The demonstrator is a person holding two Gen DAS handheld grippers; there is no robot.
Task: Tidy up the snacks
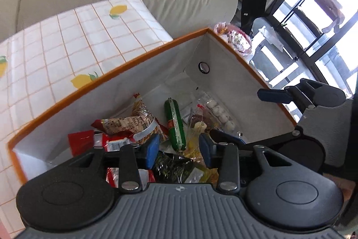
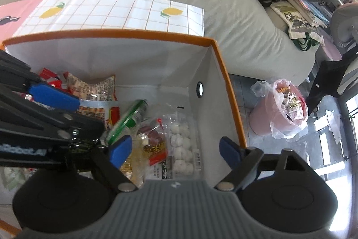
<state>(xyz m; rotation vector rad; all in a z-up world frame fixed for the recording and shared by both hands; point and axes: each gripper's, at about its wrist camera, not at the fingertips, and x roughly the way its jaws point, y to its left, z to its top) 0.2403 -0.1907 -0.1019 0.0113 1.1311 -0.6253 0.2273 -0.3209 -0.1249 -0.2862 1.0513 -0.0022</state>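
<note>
Two claws hang over an orange-rimmed, white-lined fabric storage box [image 2: 214, 53] full of crinkly snack packets. The left claw [image 1: 179, 148] has its blue pads partly spread and empty above a green plastic-wrapped sausage stick [image 1: 175, 124]. The right claw [image 2: 175, 149] is spread wide, pinching nothing, over a clear bag of round white sweets [image 2: 181, 145]. The box sits on a glossy checked lemon-print worktop [image 2: 125, 10].

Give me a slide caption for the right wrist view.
Right tool open above an orange-rimmed storage box of snacks, a green sausage among them.
</note>
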